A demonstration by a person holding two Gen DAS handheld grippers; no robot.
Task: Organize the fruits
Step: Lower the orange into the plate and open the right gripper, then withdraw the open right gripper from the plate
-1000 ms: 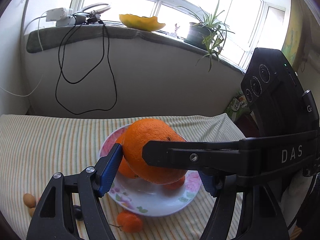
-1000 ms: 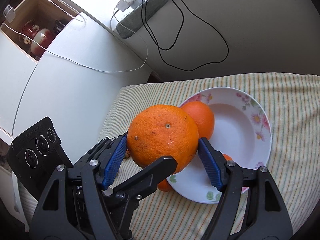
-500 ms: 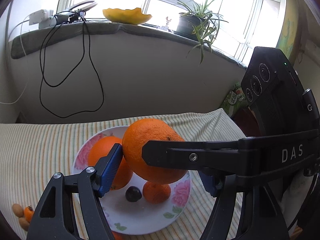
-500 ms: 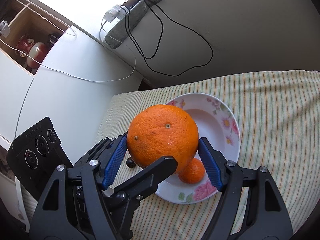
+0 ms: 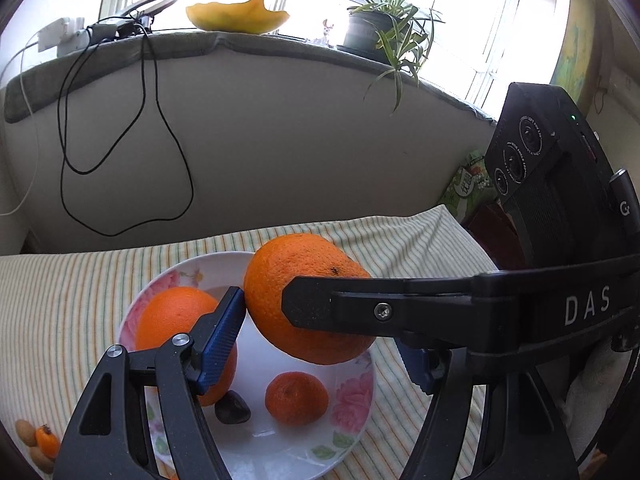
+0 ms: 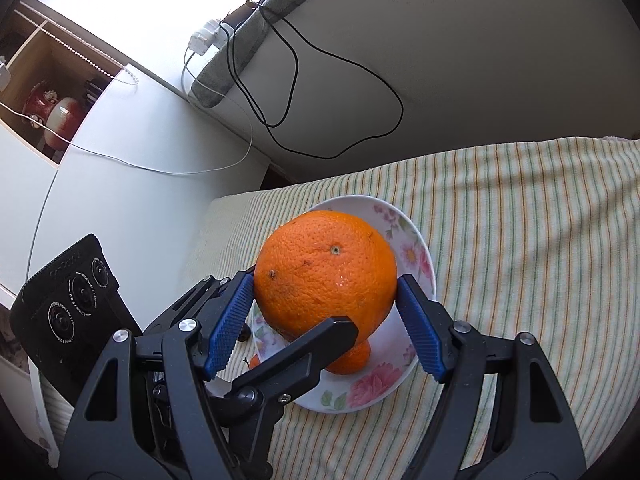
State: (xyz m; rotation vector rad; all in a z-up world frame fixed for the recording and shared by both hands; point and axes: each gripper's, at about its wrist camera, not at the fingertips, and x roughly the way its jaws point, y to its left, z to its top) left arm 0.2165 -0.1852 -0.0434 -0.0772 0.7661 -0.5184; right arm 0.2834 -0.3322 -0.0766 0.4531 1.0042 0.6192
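Orange fruit, large (image 6: 325, 276), is pinched between the blue pads (image 6: 228, 320) of the right gripper (image 6: 325, 312) and also between those of the left gripper (image 5: 320, 340); both pairs press its sides, holding it above the floral plate (image 5: 352, 400). Left wrist view alone shows the plate's contents: a second orange (image 5: 176, 316), a small mandarin (image 5: 296, 398), a dark fruit (image 5: 232, 408), plus small fruits (image 5: 40, 438) on the striped cloth (image 5: 60, 300), and a potted plant (image 5: 384, 32) on the sill. Right wrist view alone shows a white cabinet (image 6: 132, 184). Legible: "DAS" on the crossing gripper arm (image 5: 586, 308).
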